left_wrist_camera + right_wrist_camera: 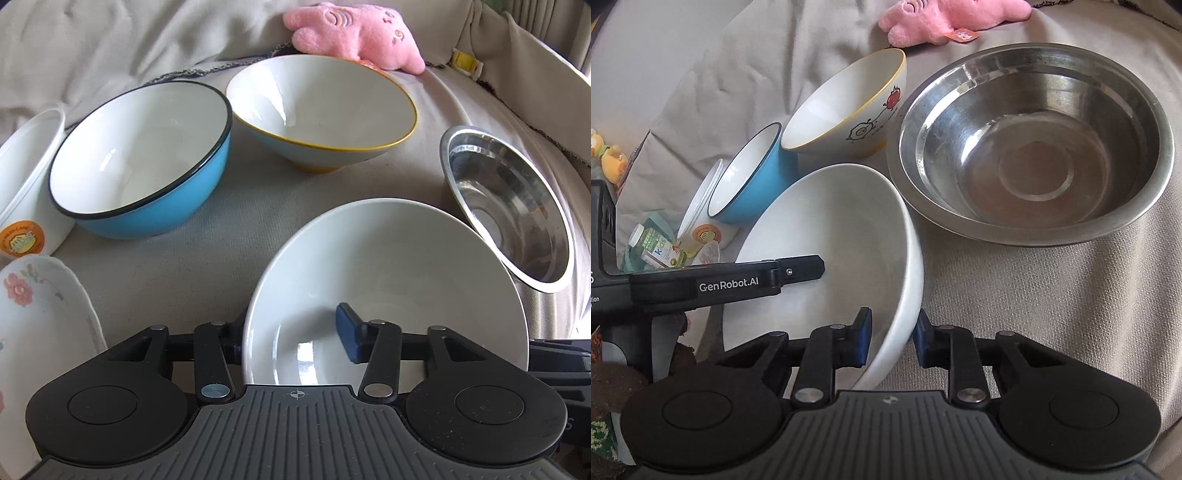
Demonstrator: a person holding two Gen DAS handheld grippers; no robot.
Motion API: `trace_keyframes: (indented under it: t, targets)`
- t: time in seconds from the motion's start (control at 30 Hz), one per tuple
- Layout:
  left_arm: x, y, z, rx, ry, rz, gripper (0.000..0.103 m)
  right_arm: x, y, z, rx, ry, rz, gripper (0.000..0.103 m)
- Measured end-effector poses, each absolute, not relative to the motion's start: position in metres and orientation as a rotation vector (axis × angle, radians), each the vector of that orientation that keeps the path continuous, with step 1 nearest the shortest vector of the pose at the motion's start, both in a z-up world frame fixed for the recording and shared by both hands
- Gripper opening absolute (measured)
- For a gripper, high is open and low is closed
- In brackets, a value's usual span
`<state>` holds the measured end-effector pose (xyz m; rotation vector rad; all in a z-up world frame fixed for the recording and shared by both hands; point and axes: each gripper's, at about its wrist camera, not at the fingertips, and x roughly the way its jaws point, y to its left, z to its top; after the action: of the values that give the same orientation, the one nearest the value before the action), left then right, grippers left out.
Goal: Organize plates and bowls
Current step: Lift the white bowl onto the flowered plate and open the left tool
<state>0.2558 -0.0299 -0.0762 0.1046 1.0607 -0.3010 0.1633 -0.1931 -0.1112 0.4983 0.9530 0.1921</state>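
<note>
A plain white bowl (388, 280) sits tilted on the beige cloth, seen too in the right wrist view (827, 236). My left gripper (291, 336) straddles its left rim, one blue pad (349, 332) inside, the other finger hidden outside. My right gripper (890, 339) straddles its right rim, jaws close on the wall but with a gap on the outer side. A steel bowl (1034, 144) lies right of it. A blue bowl (140, 158) and a yellow-rimmed bowl (321, 107) stand behind.
A pink plush toy (354, 33) lies at the back. A flowered plate (40, 317) and a white plastic tub (26, 184) sit at the left. A small bottle (650, 247) lies at the left in the right wrist view. The cloth (1052, 302) is soft and creased.
</note>
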Motion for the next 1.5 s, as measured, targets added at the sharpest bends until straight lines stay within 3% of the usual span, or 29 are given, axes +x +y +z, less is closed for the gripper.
trace_keyframes:
  t: [0.47, 0.6, 1.03, 1.5]
  targets:
    - [0.259, -0.023, -0.075, 0.050, 1.126, -0.295, 0.056, 0.152, -0.170, -0.103, 0.338, 0.892, 0.157, 0.027]
    - [0.241, -0.006, -0.064, 0.029, 1.052, -0.266, 0.040, 0.151, -0.169, -0.097, 0.351, 0.894, 0.182, 0.027]
    - [0.179, 0.111, 0.002, -0.078, 0.832, -0.096, 0.040, 0.168, -0.069, -0.027, 0.177, 0.777, 0.381, 0.027]
    - [0.164, 0.196, -0.043, -0.197, 0.958, 0.110, 0.041, 0.197, 0.034, -0.064, 0.069, 0.923, 0.541, 0.028]
